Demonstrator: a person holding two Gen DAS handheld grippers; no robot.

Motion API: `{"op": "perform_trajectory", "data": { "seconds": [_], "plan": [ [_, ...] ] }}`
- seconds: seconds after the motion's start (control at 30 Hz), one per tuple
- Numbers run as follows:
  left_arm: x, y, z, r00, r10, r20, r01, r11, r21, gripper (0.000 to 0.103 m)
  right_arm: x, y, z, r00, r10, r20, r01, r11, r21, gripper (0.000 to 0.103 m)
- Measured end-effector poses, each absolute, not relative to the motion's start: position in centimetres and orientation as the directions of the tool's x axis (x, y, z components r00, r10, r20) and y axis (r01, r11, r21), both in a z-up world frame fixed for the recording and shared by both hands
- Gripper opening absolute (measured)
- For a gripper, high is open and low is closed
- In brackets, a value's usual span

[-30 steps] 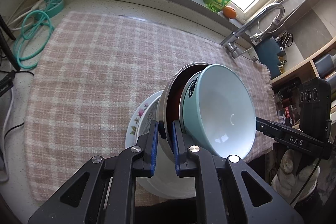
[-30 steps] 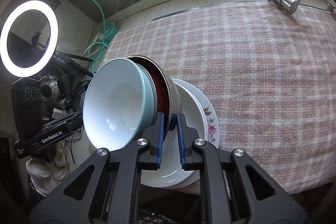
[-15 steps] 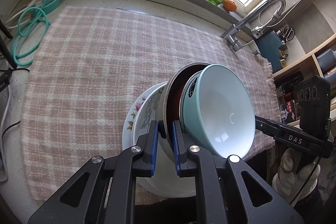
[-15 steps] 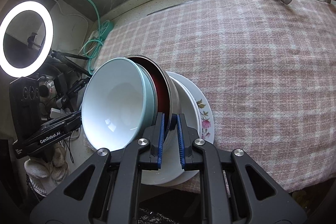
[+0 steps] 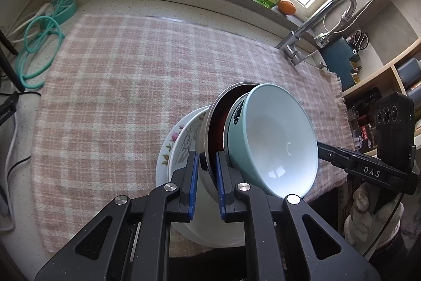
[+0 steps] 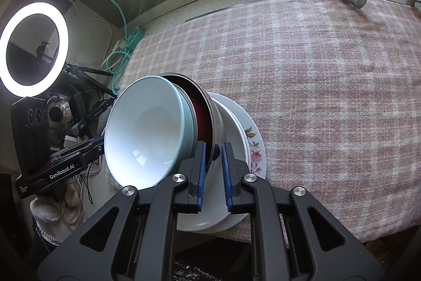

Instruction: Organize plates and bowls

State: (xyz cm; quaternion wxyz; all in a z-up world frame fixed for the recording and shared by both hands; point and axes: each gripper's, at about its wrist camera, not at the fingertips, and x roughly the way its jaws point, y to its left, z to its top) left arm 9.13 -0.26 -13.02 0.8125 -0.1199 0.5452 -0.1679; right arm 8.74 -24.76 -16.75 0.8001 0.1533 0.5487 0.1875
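Stacking is mid-carry: left gripper point(image 5: 206, 165) and right gripper point(image 6: 212, 157) both pinch the steel bowl point(image 5: 210, 120), teal bowl point(image 5: 273, 141) nested inside, above the floral plates point(image 6: 252, 138), so lowering level comes next.

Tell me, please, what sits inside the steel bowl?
A light blue bowl is nested in the steel bowl, whose visible interior looks dark red; anything beneath it is hidden.

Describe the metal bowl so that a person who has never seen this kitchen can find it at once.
Look at the pink checked cloth on the counter, then at the stack of dishes at its near edge. The metal bowl is in the middle of that stack, between the pale blue bowl and the flowered plate. Only it has a shiny steel rim and a dark red inside.
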Motion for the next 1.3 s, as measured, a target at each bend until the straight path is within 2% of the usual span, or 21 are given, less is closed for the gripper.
{"op": "perform_trajectory", "data": {
  "seconds": [0.2, 0.27, 0.4, 0.5, 0.6, 0.67, 0.73, 0.8, 0.87, 0.97, 1.3],
  "plan": [
    [8.9, 0.1, -12.5, 0.366, -0.392, -0.844, 0.141, 0.920, -0.366, 0.013, 8.4, -25.1, -16.4, 0.339, 0.457, -0.822, -0.129, 0.888, 0.441, 0.017],
    [8.7, 0.3, -12.3, 0.373, -0.391, -0.842, 0.142, 0.920, -0.365, 0.013, 8.4, -25.2, -16.3, 0.348, 0.451, -0.822, -0.126, 0.891, 0.436, 0.027],
    [8.3, 0.5, -11.7, 0.397, -0.360, -0.844, 0.148, 0.933, -0.328, 0.015, 8.0, -25.8, -15.8, 0.375, 0.434, -0.820, -0.125, 0.899, 0.419, 0.035],
    [7.9, 0.7, -11.2, 0.420, -0.340, -0.841, 0.151, 0.940, -0.305, 0.029, 7.6, -26.1, -15.1, 0.400, 0.414, -0.817, -0.130, 0.909, 0.397, 0.045],
    [7.5, 1.0, -10.7, 0.447, -0.317, -0.837, 0.151, 0.948, -0.279, 0.031, 7.2, -26.1, -14.3, 0.431, 0.392, -0.813, -0.135, 0.919, 0.371, 0.054],
    [7.3, 1.2, -10.3, 0.465, -0.307, -0.830, 0.146, 0.952, -0.269, 0.041, 6.8, -26.2, -13.8, 0.450, 0.382, -0.807, -0.135, 0.922, 0.362, 0.064],
    [6.9, 1.3, -9.8, 0.492, -0.297, -0.818, 0.144, 0.955, -0.260, 0.058, 6.5, -26.4, -13.3, 0.473, 0.378, -0.796, -0.137, 0.924, 0.357, 0.070],
    [6.5, 1.2, -9.2, 0.521, -0.282, -0.806, 0.146, 0.959, -0.241, 0.063, 6.0, -26.4, -12.8, 0.495, 0.372, -0.785, -0.143, 0.926, 0.349, 0.074],
    [6.1, 1.1, -8.8, 0.543, -0.267, -0.796, 0.147, 0.964, -0.223, 0.066, 5.5, -26.2, -12.1, 0.523, 0.365, -0.770, -0.151, 0.929, 0.338, 0.085],
    [5.5, 0.8, -8.2, 0.571, -0.258, -0.779, 0.143, 0.966, -0.215, 0.071, 4.3, -26.0, -11.1, 0.572, 0.334, -0.749, -0.153, 0.941, 0.303, 0.093],
    [3.2, -0.6, -6.4, 0.632, -0.252, -0.733, 0.133, 0.967, -0.218, 0.071, 1.4, -25.1, -8.5, 0.668, 0.252, -0.700, -0.157, 0.967, 0.198, 0.097]
  ]
}}
